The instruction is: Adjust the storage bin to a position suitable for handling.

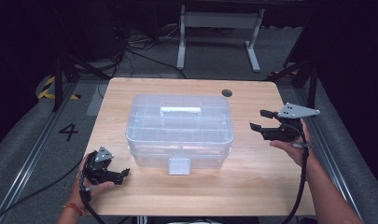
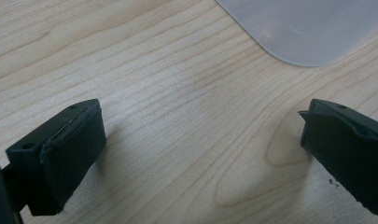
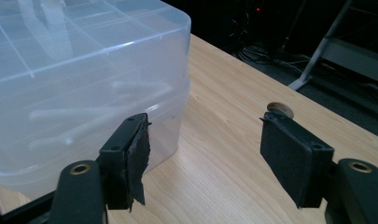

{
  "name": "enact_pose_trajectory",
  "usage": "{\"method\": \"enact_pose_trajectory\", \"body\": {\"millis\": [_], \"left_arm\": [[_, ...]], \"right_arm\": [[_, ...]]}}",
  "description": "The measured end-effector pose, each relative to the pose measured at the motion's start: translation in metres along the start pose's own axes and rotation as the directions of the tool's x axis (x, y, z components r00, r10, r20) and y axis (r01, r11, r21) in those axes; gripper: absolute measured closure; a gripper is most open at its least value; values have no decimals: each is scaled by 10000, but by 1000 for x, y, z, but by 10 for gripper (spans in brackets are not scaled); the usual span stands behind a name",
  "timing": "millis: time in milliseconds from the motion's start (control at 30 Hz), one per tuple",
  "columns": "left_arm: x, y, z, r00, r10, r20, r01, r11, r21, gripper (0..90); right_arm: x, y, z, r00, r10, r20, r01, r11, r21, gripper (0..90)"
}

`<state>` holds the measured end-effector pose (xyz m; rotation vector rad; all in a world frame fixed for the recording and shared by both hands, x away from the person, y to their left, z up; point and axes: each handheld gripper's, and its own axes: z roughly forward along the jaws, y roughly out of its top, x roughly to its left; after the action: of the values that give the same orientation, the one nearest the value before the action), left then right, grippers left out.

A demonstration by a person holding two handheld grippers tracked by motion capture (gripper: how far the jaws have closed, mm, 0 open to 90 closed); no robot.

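Note:
A clear plastic storage box (image 1: 179, 128) with a white handle on its lid and a front latch (image 1: 179, 165) sits in the middle of the wooden table (image 1: 252, 182). My left gripper (image 1: 126, 172) rests low near the table's front left corner, open, with bare wood between its jaws (image 2: 200, 135). A corner of the box's latch (image 2: 308, 28) shows beyond it. My right gripper (image 1: 259, 120) hovers to the right of the box, open and empty, pointing toward the box's right end (image 3: 84, 93).
A round grommet hole (image 1: 227, 93) lies in the table's far right part, also beyond the right jaw as a grommet (image 3: 280, 109). A metal stand (image 1: 219, 32) and cables stand on the floor behind the table.

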<state>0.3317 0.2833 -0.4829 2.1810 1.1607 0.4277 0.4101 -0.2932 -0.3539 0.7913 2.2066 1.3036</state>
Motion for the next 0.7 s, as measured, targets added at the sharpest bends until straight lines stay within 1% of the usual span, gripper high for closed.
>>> {"method": "enact_pose_trajectory", "body": {"millis": [67,133,367,533,600,667,700], "left_arm": [[0,0,0,10000,-5,-2,5,10000,-4,4],[0,0,0,10000,2,-1,-2,10000,0,4],[0,0,0,10000,-8,-1,8,10000,-5,5],[0,0,0,10000,-5,-3,5,10000,-7,5],[0,0,0,10000,-5,-2,5,10000,-5,5],[0,0,0,10000,3,1,-3,10000,-10,5],[0,0,0,10000,-8,-2,8,10000,-7,5]], "right_arm": [[0,3,2,10000,-63,54,63,10000,-33,340],[0,6,3,10000,-45,-15,45,10000,-28,340],[4,22,10,9997,-250,-62,249,9995,-181,349],[9,35,14,9990,-430,-132,426,9986,-322,352],[10,37,15,9987,-488,-146,483,9983,-323,352],[16,45,21,9978,-591,-307,582,9979,-291,352],[16,45,21,9978,-591,-307,582,9979,-291,352]]}}
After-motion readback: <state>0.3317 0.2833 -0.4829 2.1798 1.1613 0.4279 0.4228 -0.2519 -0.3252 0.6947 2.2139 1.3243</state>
